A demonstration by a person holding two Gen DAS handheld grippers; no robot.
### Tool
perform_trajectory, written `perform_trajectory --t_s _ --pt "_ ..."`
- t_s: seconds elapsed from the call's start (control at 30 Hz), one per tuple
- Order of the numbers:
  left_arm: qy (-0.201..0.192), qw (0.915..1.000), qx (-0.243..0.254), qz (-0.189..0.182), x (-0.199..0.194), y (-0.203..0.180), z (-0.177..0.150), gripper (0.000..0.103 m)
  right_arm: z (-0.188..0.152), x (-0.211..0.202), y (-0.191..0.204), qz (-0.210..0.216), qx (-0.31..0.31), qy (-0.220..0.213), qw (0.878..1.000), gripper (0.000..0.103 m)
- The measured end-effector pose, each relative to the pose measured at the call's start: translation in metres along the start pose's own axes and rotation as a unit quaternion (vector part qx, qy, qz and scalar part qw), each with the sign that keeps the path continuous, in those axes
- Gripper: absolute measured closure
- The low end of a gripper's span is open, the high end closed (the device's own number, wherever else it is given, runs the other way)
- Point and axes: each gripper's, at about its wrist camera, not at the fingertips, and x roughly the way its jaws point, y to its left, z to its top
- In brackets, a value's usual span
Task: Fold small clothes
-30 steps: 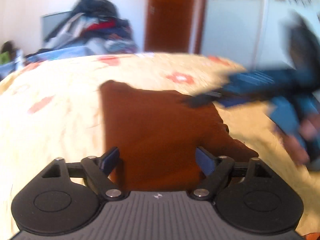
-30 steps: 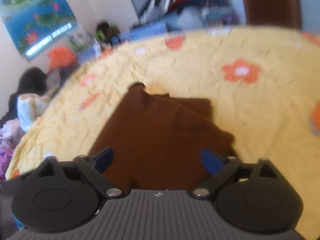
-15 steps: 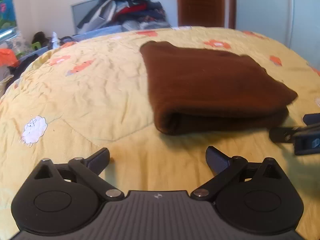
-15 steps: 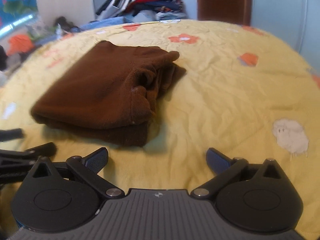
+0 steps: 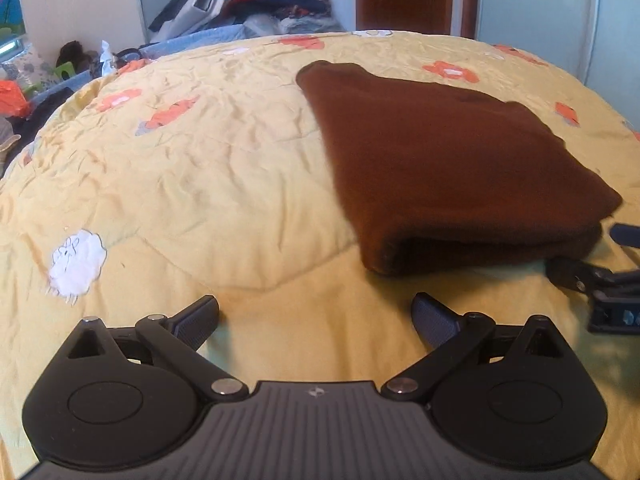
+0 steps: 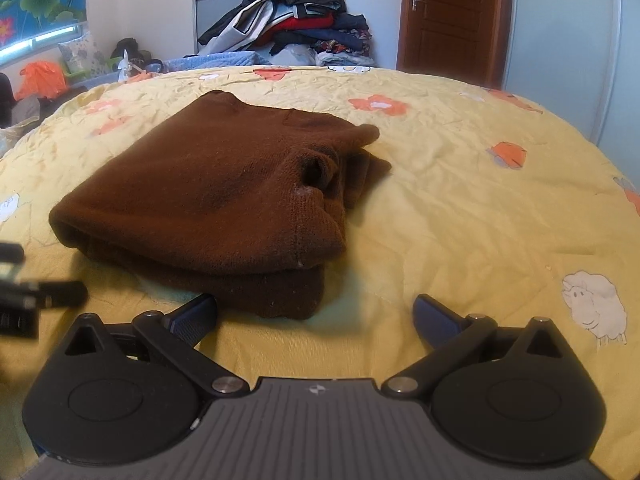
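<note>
A brown knit garment (image 5: 448, 168) lies folded in a thick stack on the yellow flowered bedspread (image 5: 200, 168). It also shows in the right wrist view (image 6: 208, 196), its cuffs and open edges on the right side. My left gripper (image 5: 316, 320) is open and empty, low over the bedspread just in front of and left of the garment. My right gripper (image 6: 316, 316) is open and empty, at the garment's near right corner, its left finger (image 6: 196, 316) close to the fabric. Each gripper's tip shows at the edge of the other's view.
A pile of mixed clothes (image 6: 296, 20) is heaped beyond the bed's far edge. A brown wooden door (image 6: 452, 16) and a pale wardrobe (image 6: 568, 40) stand at the back right. Clutter and an orange bag (image 6: 40, 80) lie at the far left.
Both grippers have pulled back and down from above the garment to its near side. The garment, pressed under them a second ago, now lies free and folded.
</note>
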Motion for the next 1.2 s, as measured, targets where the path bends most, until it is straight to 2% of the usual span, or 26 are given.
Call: perform_trajectory --t_s 0.03,0.33,0.57,0.83,1.0,1.2 --pt "0.000 0.9999 -0.009 -0.013 0.003 0.003 0.001 0.000 -0.001 0.000 0.000 0.000 0.000 0.000 1.000 0.000" --pt "-0.038 0.9992 -0.011 -0.011 -0.009 -0.025 -0.018 0.000 0.000 0.000 0.000 -0.003 0.000 0.000 1.000 0.000" --pt "-0.043 0.9989 -0.015 -0.013 -0.007 -0.027 -0.016 0.000 0.000 -0.001 0.003 -0.007 0.002 0.001 1.000 0.000" --pt "0.018 0.9992 -0.034 -0.001 -0.006 -0.029 -0.003 0.000 0.005 -0.001 0.007 -0.021 0.015 0.026 0.999 0.000" --pt "0.011 0.9994 -0.032 -0.001 -0.007 -0.029 -0.005 0.000 0.006 0.000 0.007 -0.020 0.015 0.034 0.999 0.000" --pt "0.025 0.9987 -0.044 -0.004 -0.008 -0.028 -0.001 0.000 0.009 -0.001 0.006 -0.015 0.013 0.049 0.999 0.000"
